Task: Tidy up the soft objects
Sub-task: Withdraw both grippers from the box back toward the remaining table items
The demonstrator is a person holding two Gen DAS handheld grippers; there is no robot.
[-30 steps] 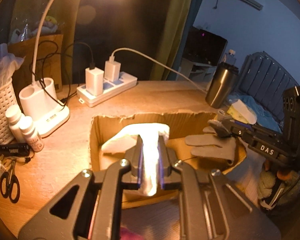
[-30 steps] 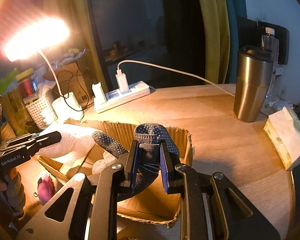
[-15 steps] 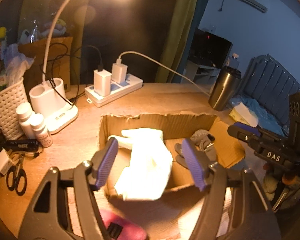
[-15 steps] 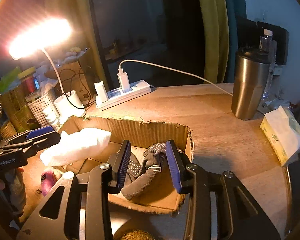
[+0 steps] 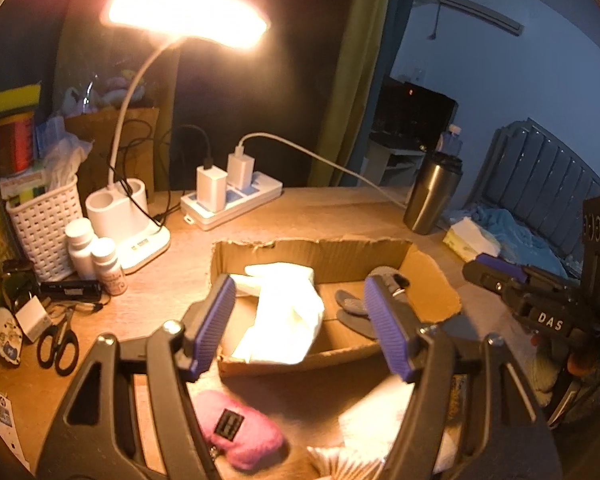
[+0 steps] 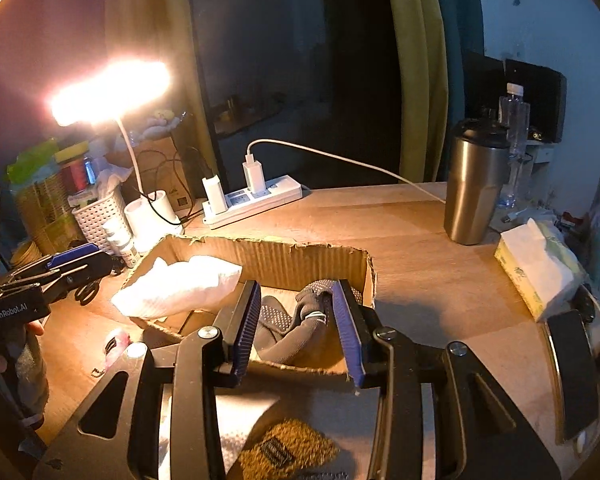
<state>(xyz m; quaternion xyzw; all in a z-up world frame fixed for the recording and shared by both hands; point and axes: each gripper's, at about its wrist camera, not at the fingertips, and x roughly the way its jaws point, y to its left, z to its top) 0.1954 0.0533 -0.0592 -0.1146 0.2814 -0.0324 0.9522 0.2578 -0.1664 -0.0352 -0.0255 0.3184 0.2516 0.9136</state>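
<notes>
A shallow cardboard box (image 5: 324, 252) (image 6: 284, 258) sits on the wooden desk. A white cloth (image 5: 288, 316) (image 6: 180, 286) lies in its left part and drapes over the front rim. Grey dotted gloves (image 6: 296, 328) (image 5: 354, 312) lie in its right part. My left gripper (image 5: 300, 328) is open and empty, held near the box's front edge. My right gripper (image 6: 296, 328) is open and empty, held in front of the gloves. A pink plush pouch (image 5: 236, 436) (image 6: 114, 344) lies in front of the box. A brown fuzzy pouch (image 6: 288, 448) lies on white fabric below my right gripper.
A lit desk lamp (image 5: 128, 224), white basket (image 5: 44, 224), pill bottles (image 5: 96, 256) and scissors (image 5: 58, 344) stand at the left. A power strip (image 5: 232, 200) lies behind the box. A steel tumbler (image 6: 476, 188) and tissue pack (image 6: 540, 268) stand at the right.
Both grippers opened, dropping the white cloth and the grey gloves into the box, then drew back and up. The pink and brown pouches came into view.
</notes>
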